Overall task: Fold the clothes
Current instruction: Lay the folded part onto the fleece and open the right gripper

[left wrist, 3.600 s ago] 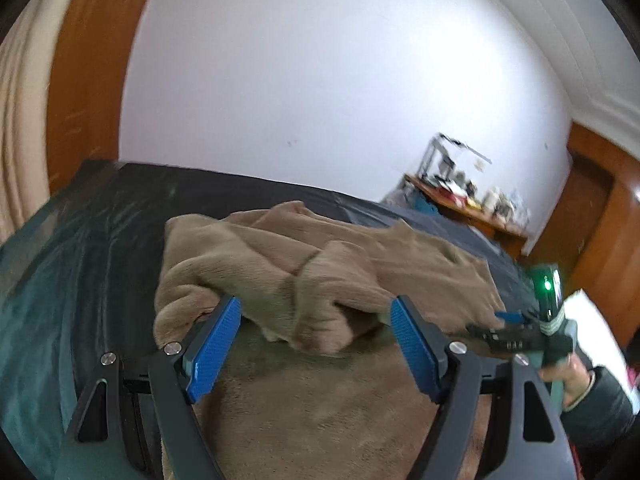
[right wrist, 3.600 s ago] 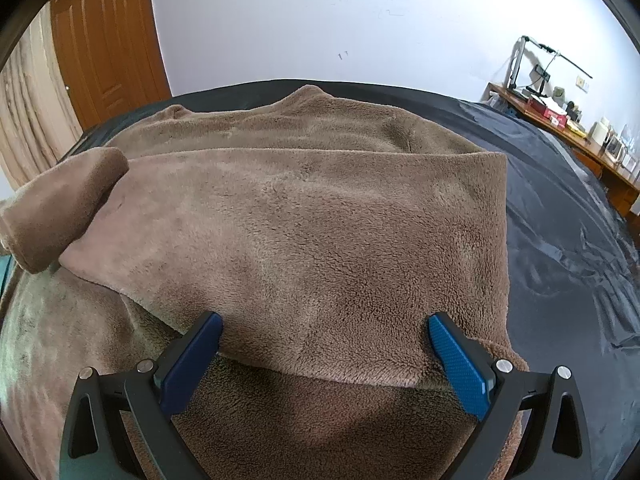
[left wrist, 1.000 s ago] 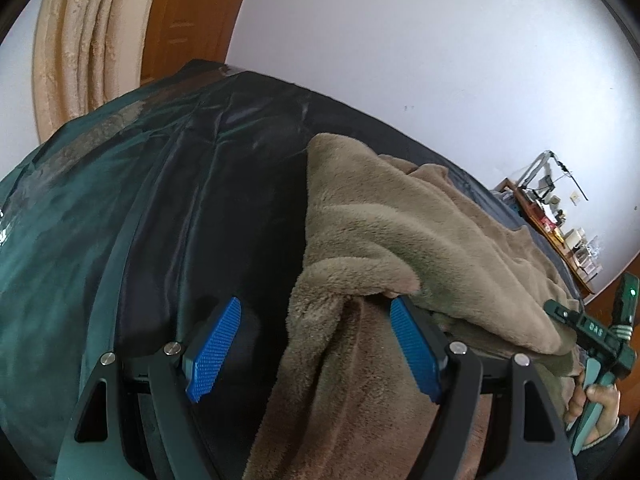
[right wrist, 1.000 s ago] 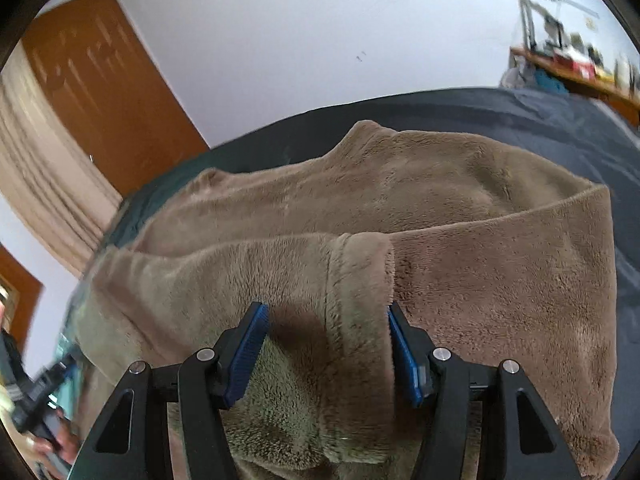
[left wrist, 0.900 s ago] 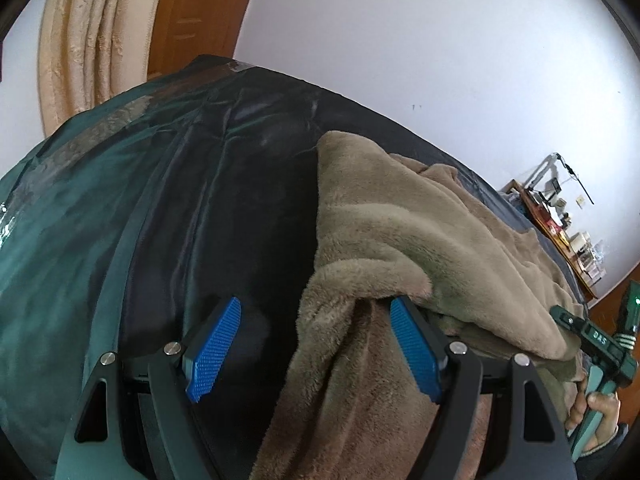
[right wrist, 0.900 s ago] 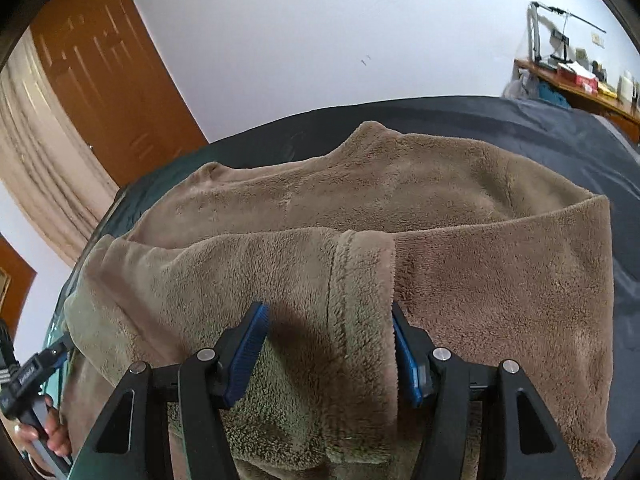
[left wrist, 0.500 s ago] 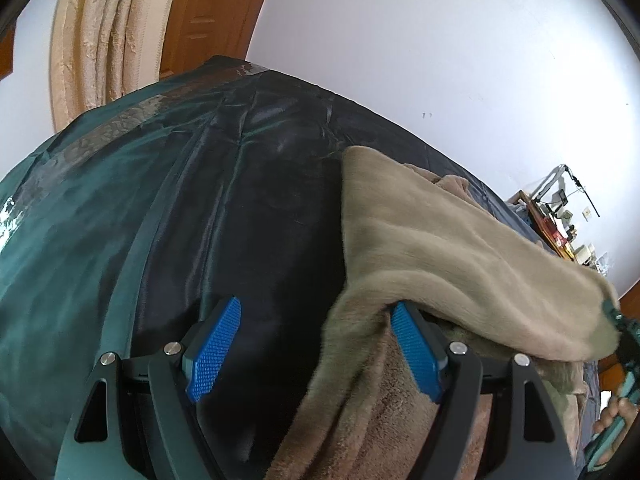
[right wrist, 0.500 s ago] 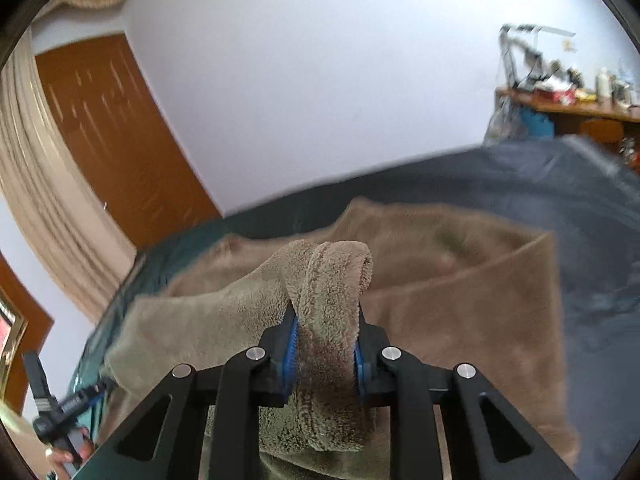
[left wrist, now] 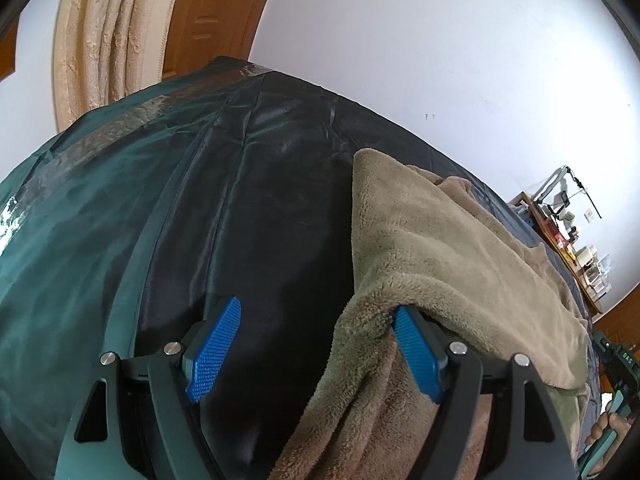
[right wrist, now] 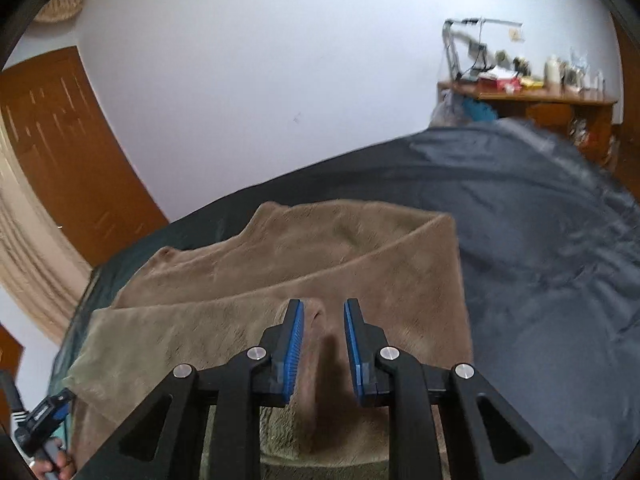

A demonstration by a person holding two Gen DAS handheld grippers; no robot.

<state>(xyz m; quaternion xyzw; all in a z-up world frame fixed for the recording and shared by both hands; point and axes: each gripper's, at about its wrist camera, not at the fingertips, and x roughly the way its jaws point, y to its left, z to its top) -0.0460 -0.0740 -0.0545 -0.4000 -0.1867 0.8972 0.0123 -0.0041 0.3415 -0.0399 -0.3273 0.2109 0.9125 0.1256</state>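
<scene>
Right gripper (right wrist: pixel 323 344): its jaws were apart around a thick fold a second ago. Now they are squeezed in narrow and pinch a ridge of the fluffy brown top (right wrist: pixel 328 264).
What moved: the pinched edge has come up off the bed, and the cloth now stretches tight from this gripper over to the left side.
Left gripper (left wrist: pixel 316 348): it stays wide and holds nothing. The lifted cloth drapes over its right pad, and the left pad has only dark sheet behind it.
Where the top is: on the dark bed cover (left wrist: pixel 200 216), partly folded, with its near edge held up in the air.
Other things: a wooden door (right wrist: pixel 68 148) and a messy desk (right wrist: pixel 532 96) stand by the white wall.
What it means: I think a new fold is starting. The right side has its grip, but the left side looks like it must close on the cloth before the edge can be carried over evenly.
</scene>
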